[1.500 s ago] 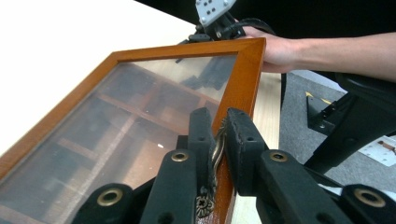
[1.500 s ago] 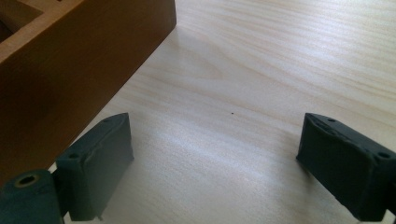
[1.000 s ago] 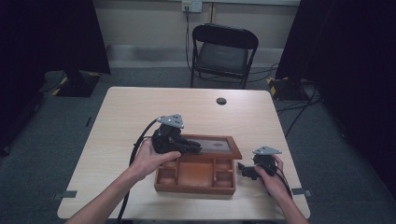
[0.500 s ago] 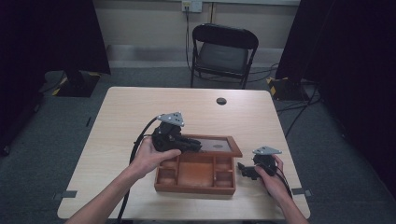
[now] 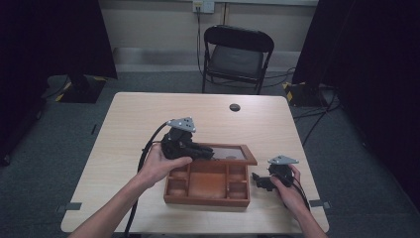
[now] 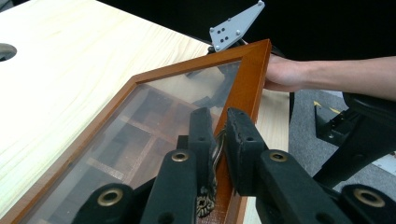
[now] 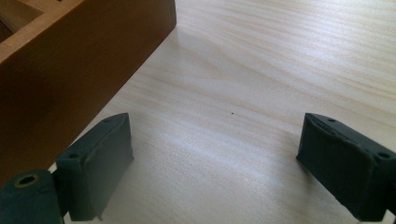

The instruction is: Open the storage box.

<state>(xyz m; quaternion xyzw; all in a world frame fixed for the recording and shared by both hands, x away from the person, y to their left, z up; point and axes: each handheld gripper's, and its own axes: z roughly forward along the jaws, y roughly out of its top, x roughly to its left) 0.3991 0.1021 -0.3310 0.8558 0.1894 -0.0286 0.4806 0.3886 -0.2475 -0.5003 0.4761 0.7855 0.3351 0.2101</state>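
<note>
A wooden box (image 5: 205, 199) with several compartments sits near the table's front edge. Its glass-paned lid (image 5: 233, 153) is hinged up at the back. My left gripper (image 5: 210, 154) is shut on the lid's wooden frame (image 6: 247, 79); in the left gripper view the jaws (image 6: 218, 126) pinch the frame edge beside a small metal clasp. My right gripper (image 5: 256, 179) rests low beside the box's right wall (image 7: 70, 70). Its jaws (image 7: 215, 154) stand wide open over bare table with nothing between them.
A small black round disc (image 5: 234, 107) lies on the light wood table (image 5: 148, 119) at the far middle. A black folding chair (image 5: 237, 54) stands behind the table. The left gripper's cable (image 5: 146, 153) loops off to the left.
</note>
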